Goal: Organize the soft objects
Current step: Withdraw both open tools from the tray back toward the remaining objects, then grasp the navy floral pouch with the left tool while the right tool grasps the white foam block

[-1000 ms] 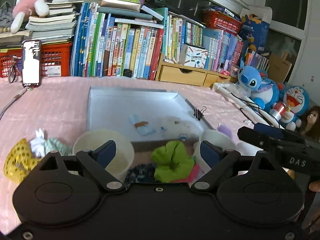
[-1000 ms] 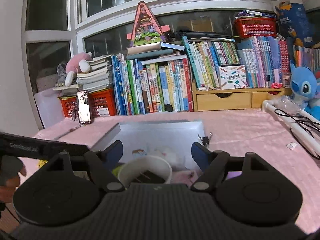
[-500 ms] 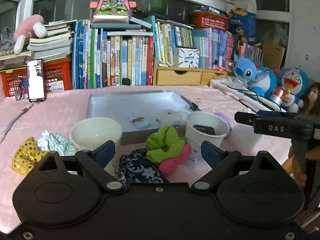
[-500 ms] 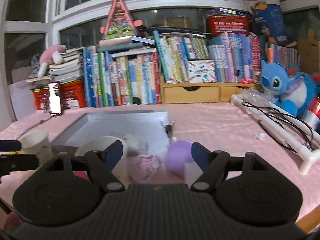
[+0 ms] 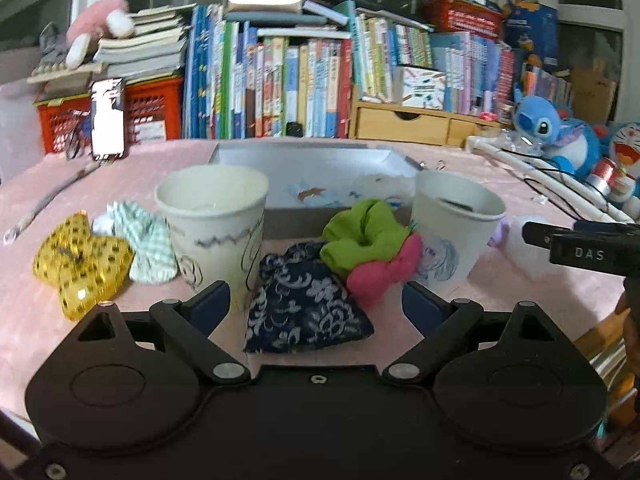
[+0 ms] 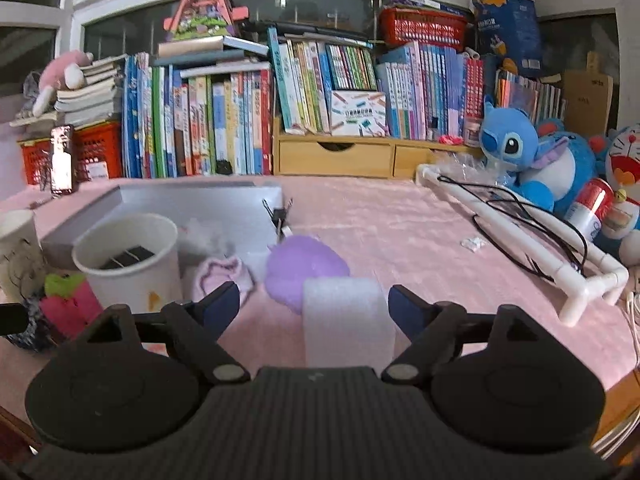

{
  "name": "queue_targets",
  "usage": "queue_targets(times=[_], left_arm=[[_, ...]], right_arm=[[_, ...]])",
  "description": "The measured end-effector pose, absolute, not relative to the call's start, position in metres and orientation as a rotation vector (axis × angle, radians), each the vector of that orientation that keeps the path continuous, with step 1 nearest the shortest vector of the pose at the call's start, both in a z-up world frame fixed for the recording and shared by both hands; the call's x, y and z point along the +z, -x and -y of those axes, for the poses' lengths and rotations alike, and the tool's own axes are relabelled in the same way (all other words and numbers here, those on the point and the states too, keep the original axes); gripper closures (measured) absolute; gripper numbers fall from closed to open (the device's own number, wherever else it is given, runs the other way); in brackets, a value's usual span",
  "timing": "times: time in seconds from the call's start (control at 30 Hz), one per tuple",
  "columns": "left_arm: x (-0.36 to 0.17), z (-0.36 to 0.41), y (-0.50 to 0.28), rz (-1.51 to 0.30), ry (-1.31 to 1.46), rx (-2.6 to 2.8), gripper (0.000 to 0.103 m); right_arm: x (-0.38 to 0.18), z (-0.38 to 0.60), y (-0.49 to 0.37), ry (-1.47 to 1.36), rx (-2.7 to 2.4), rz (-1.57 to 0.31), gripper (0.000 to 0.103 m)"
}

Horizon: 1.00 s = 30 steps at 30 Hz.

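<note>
Foam roll is seen upright near the table's front edge, between the spread fingers of the right gripper, whose jaws have just been opening wider; the left gripper, likewise spread, frames the navy pouch.

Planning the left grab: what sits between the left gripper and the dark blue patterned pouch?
Nothing visible. The dark blue patterned pouch lies directly ahead of the open left gripper, between its fingers; a paper cup stands just left.

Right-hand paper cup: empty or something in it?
Not empty. The right paper cup stands upright with a flat dark object lying inside below the rim; what that object is, cannot tell.
</note>
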State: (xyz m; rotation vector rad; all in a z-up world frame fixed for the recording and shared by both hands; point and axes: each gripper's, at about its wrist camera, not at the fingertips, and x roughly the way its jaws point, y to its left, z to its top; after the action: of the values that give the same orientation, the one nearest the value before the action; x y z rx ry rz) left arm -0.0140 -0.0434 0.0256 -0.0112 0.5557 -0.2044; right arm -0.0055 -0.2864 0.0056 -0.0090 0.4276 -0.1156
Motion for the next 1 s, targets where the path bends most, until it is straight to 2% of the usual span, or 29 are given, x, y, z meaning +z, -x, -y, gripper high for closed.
queue_targets(times=[0.1, 0.27, 0.43, 0.67, 1.0], left_arm=[[0.016, 0.044, 0.010, -0.565, 0.011, -0.173, 0.011], [0.006, 0.047, 0.005, -0.588, 0.009, -0.148, 0.011], [0.002, 0.048, 0.002, -0.592, 0.023, -0.149, 0.013], [-0.001, 0.045, -0.003, -0.609, 0.065, -0.158, 0.026], [-0.001, 0.045, -0.002, -0.605, 0.067, -0.159, 0.028]], right_arm=[[0.000, 0.288, 0.004, 0.008, -0.120, -0.434, 0.007], [-0.005, 0.287, 0.000, 0.021, -0.131, -0.445, 0.005], [-0.011, 0.292, -0.005, 0.001, -0.141, -0.467, 0.005], [-0.017, 0.296, -0.008, -0.025, -0.135, -0.478, 0.005], [-0.019, 0.301, -0.011, -0.052, -0.130, -0.488, 0.009]])
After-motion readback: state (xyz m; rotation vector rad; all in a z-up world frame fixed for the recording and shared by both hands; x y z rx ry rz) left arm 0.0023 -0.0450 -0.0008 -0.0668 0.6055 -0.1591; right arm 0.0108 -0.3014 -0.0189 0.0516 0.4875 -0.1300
